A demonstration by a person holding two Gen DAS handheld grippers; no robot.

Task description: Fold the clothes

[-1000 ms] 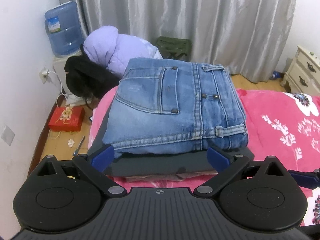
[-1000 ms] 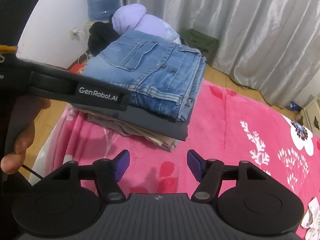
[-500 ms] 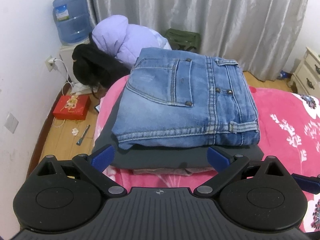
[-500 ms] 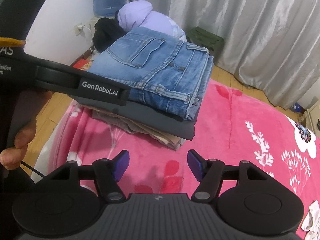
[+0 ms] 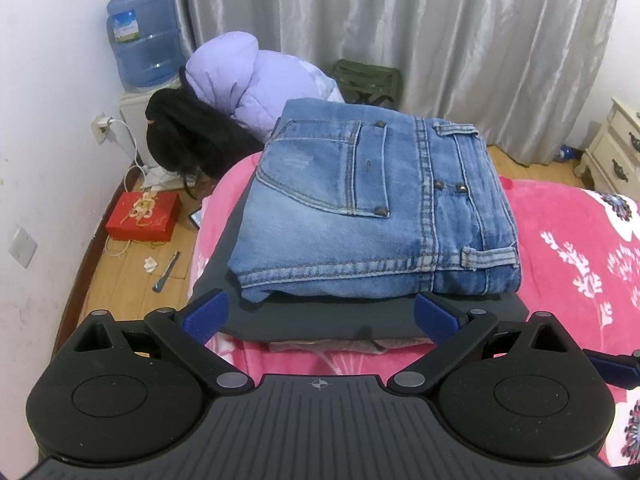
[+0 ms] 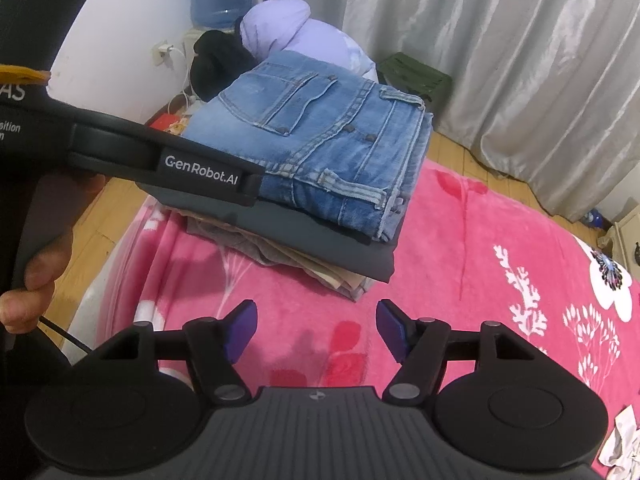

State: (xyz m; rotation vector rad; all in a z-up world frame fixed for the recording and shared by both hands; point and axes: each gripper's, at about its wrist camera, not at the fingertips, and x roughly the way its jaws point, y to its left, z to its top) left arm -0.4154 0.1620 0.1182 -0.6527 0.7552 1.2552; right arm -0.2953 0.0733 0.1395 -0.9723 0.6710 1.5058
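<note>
Folded blue jeans (image 5: 376, 208) top a stack on the pink flowered bed blanket (image 5: 568, 248). Under them lie a dark grey folded garment (image 5: 320, 316) and a beige one (image 6: 320, 268). My left gripper (image 5: 320, 312) is open wide just in front of the stack's near edge, and its blue pads (image 5: 204, 312) touch nothing. In the right wrist view the left gripper body (image 6: 200, 168) crosses the stack's left side, held by a hand (image 6: 28, 280). My right gripper (image 6: 316, 320) is open over bare blanket to the right of the stack, with nothing between its fingers.
Past the bed's far corner are a lilac padded jacket (image 5: 248, 76), a black garment (image 5: 188, 140), a water bottle (image 5: 142, 36) and a green stool (image 5: 368, 84). A red box (image 5: 142, 216) lies on the wooden floor. A nightstand (image 5: 616, 148) stands at right.
The left gripper has drifted slightly, so the stack sits a little further right in its view. Both grippers stay open and the stack has not moved.
</note>
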